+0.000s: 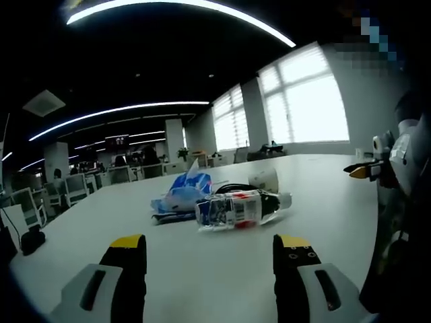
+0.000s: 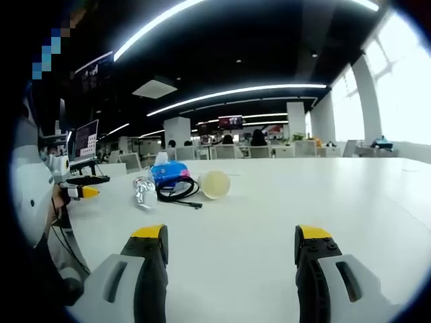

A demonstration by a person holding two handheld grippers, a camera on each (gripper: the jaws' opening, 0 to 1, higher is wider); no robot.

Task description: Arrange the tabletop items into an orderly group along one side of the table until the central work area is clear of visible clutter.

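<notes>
Large open-plan office, dim under long curved ceiling light strips (image 1: 182,5), with bright windows (image 1: 306,97) glowing along one wall and rows of desks and chairs receding at the far end. Broad white table (image 1: 222,269) stretching across both views, bare in the near part.

In the left gripper view: left gripper (image 1: 210,259) hovering low over the table, yellow-tipped jaws standing wide apart and holding nothing. Lying just beyond, a small cluster: a clear plastic bottle (image 1: 239,207) resting on its side, cap pointing right; a blue tissue pack (image 1: 180,195) touching it on the left; a black cable (image 1: 232,188) peeking out behind; a pale paper cup (image 1: 264,179) lying tipped at the far right of the group. Other gripper entering from the right edge, orange tip showing.

In the right gripper view: right gripper (image 2: 230,259) likewise hovering, jaws spread wide and empty. Same cluster sitting far left of centre: bottle (image 2: 141,191) nearest left, tissue pack (image 2: 168,172) behind, cable (image 2: 176,192) looping in front, cup (image 2: 215,184) lying with mouth facing the camera. Other gripper appearing at the left edge.
</notes>
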